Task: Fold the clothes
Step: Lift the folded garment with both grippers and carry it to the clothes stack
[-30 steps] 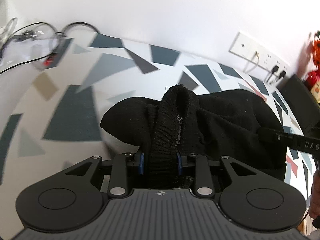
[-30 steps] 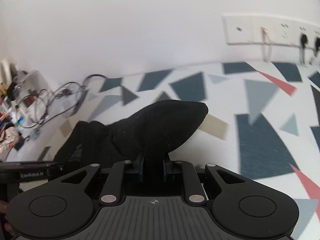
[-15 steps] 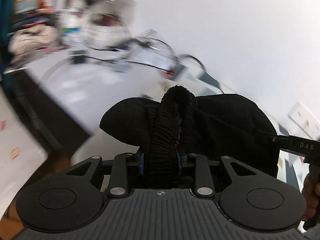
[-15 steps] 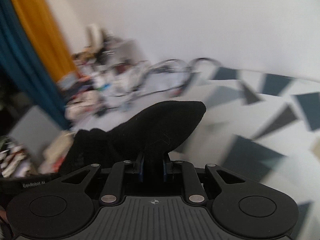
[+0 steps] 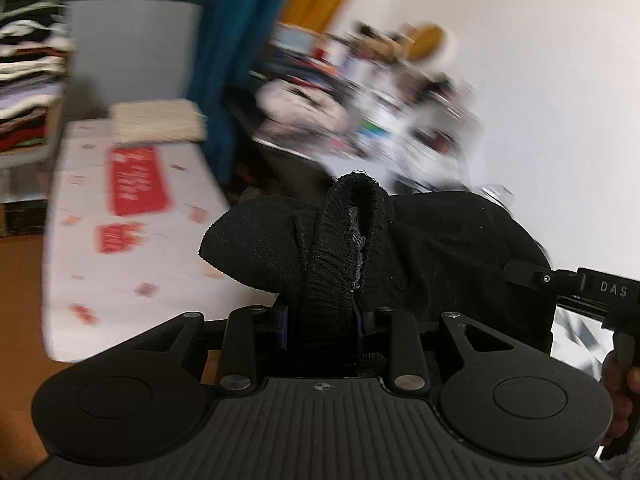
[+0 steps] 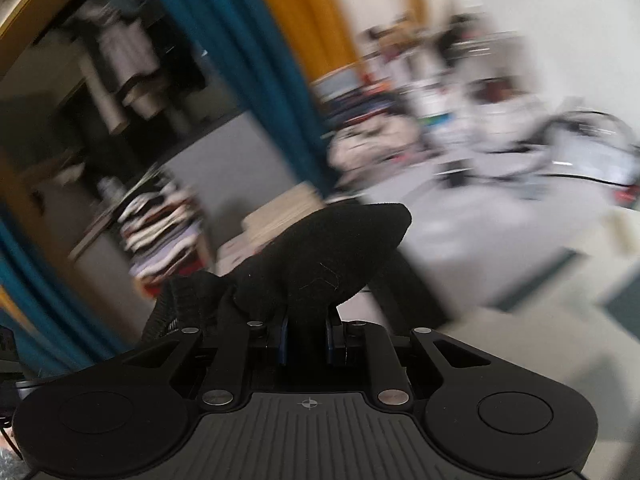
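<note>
The left claw [image 5: 320, 316] is clamped on a bunched, ribbed edge of the black garment [image 5: 440, 248], which stands up in a loop between the blue pads and spreads away to the right as a broad dark mass. The right claw [image 6: 306, 332] pinches a smoother fold of the same black garment [image 6: 332, 256], its jaws narrow around the cloth; the fold rises as a rounded lobe above the fingers, and a ribbed part hangs off to the left. The garment is held up between the two claws, resting on nothing that can be seen. At the right edge of the left wrist view the other gripper's body shows, with part of a hand [image 5: 624, 392] around its handle. Beyond the cloth everything is blurred: a white patterned surface [image 5: 132, 240] with red patches, a cream folded textile [image 5: 156, 124] on its far end, a stack of folded clothes [image 5: 28, 92] at the left, a teal curtain [image 5: 236, 40], an orange curtain [image 6: 296, 12], a cluttered bench [image 6: 520, 168] and a white wall [image 5: 560, 80].
</note>
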`<state>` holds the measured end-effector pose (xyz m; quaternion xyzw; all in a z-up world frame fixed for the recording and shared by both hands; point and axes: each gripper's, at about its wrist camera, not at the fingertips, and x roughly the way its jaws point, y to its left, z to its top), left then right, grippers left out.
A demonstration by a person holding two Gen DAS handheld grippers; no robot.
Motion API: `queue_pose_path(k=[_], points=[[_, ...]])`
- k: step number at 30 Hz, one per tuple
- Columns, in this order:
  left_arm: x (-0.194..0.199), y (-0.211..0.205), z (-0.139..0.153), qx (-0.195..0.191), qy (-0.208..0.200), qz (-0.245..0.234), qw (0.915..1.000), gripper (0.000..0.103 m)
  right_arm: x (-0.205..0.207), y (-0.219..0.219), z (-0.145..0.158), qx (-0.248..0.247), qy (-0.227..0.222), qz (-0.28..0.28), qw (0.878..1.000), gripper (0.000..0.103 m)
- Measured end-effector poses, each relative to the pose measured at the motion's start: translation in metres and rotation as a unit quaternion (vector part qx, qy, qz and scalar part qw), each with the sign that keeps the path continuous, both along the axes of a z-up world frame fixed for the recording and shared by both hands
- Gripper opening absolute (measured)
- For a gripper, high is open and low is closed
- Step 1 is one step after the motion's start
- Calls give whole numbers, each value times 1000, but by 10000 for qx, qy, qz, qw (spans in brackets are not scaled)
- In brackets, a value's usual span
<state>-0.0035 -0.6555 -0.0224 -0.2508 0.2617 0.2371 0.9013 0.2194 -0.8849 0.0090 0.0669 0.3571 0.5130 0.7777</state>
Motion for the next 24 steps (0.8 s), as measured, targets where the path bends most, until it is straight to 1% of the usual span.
queue_pose_path(k=[3,6,8,10,12,16,19,22,24], points=[[-58,52,6,105,-5,530,9985,29,-40,80,6,-28,59,558,9984,15],[-111,100,9,204,117,1051,9942,29,-81,155,7,-83,179,1114,9936,15],[-141,128,14,271,192,1326,9906,29,-111,199,8,-80,244,1430,9894,15],[-165,154,19,434,317,1538,9866,29,-138,240,8,-35,281,1712,9848,15],[-187,180,25,505,421,1732,9827,29,-162,279,8,-26,319,1950,9803,15],[-216,227,33,466,458,2073,9761,29,-197,340,16,-15,383,2310,9722,15],[-228,263,36,309,377,2315,9716,29,-211,378,20,16,359,2505,9675,15],[-228,300,39,411,385,2329,9709,29,-221,422,20,92,326,2622,9644,15],[-227,325,40,528,440,2305,9706,29,-217,456,17,165,414,2577,9652,15]])
